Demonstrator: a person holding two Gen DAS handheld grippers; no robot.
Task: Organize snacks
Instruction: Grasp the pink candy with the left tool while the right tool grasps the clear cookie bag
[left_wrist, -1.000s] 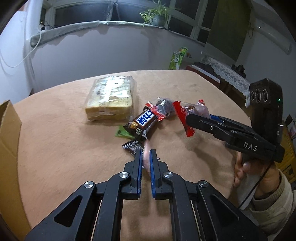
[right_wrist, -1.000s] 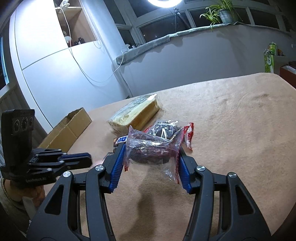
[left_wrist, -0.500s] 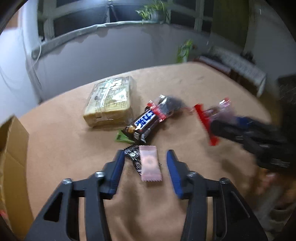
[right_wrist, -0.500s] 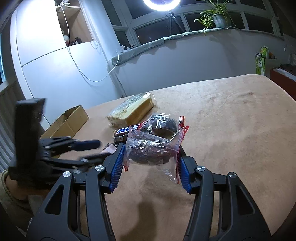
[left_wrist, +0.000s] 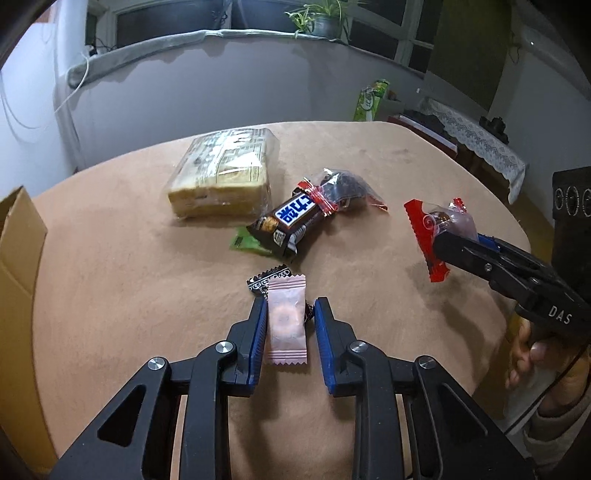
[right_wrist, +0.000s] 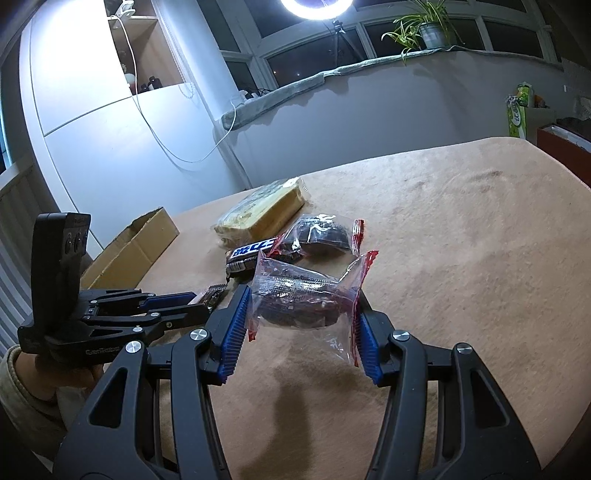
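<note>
A cardboard box (left_wrist: 16, 254) stands at the far left edge of the tan counter (left_wrist: 110, 295). Taking the Snickers bar (left_wrist: 290, 221) at the counter's middle as the landmark: a wrapped sponge cake (left_wrist: 225, 171) lies behind it and to its left, a small green packet (left_wrist: 245, 243) pokes out from under its near left end, and a clear packet with red ends and dark contents (left_wrist: 343, 188) touches its far right end. Nearer than the bar, a pink candy wrapper (left_wrist: 286, 321) lies flat, overlapping a small black wrapper (left_wrist: 267, 278). The left claw (left_wrist: 290, 314) straddles the pink candy; its jaws have just been closing and now stand narrow, the left pad at the wrapper's edge, the right pad with a slight gap. To the right of the bar, the right claw (right_wrist: 301, 325) holds a clear red-edged packet of dark snack (right_wrist: 303, 295) pinched between its blue pads, lifted off the counter. A hand (left_wrist: 532, 350) grips that claw's handle.
</note>
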